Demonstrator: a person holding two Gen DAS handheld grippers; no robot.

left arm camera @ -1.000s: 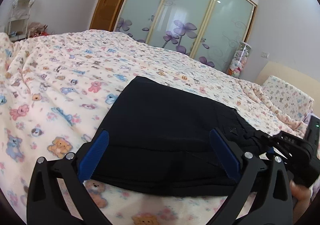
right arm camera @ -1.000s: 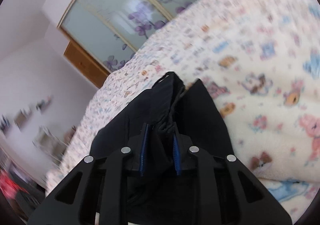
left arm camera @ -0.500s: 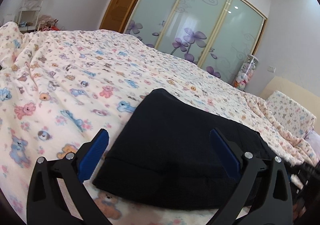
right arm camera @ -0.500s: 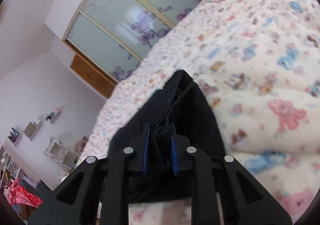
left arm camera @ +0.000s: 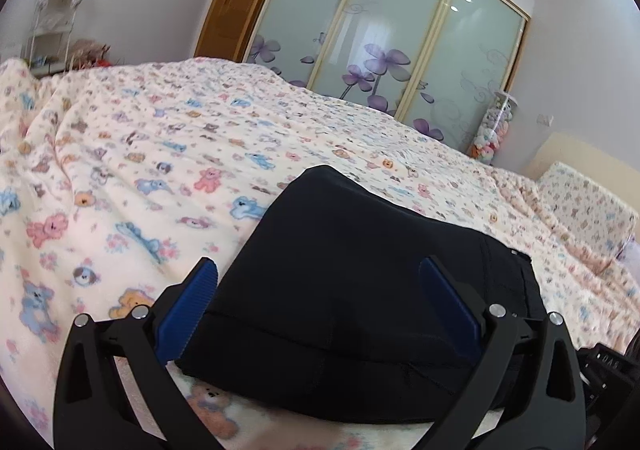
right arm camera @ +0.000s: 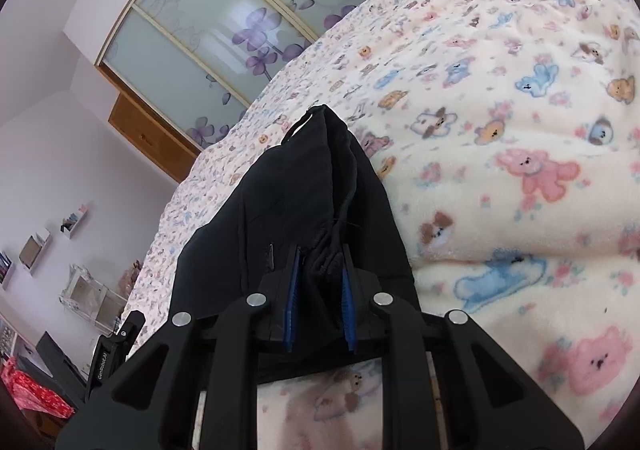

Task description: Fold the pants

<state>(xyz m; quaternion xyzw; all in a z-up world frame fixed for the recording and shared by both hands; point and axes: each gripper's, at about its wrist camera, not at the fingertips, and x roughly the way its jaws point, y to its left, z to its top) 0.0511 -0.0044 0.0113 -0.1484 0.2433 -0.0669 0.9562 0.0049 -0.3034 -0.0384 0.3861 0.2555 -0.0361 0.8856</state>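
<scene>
Pants (left arm camera: 352, 274) lie compactly folded on bed (left arm camera: 140, 154); left claw (left arm camera: 320, 302) released, right claw (right arm camera: 319, 282) grasping waistband; release remains.

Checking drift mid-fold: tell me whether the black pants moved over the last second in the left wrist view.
Cannot tell: the black pants sit differently against the teddy-print blanket, but the camera shifted too.

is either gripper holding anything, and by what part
Right gripper pinches the folded black fabric pants by their bunched drawstring edge; left gripper stands open, gripping nothing.
</scene>
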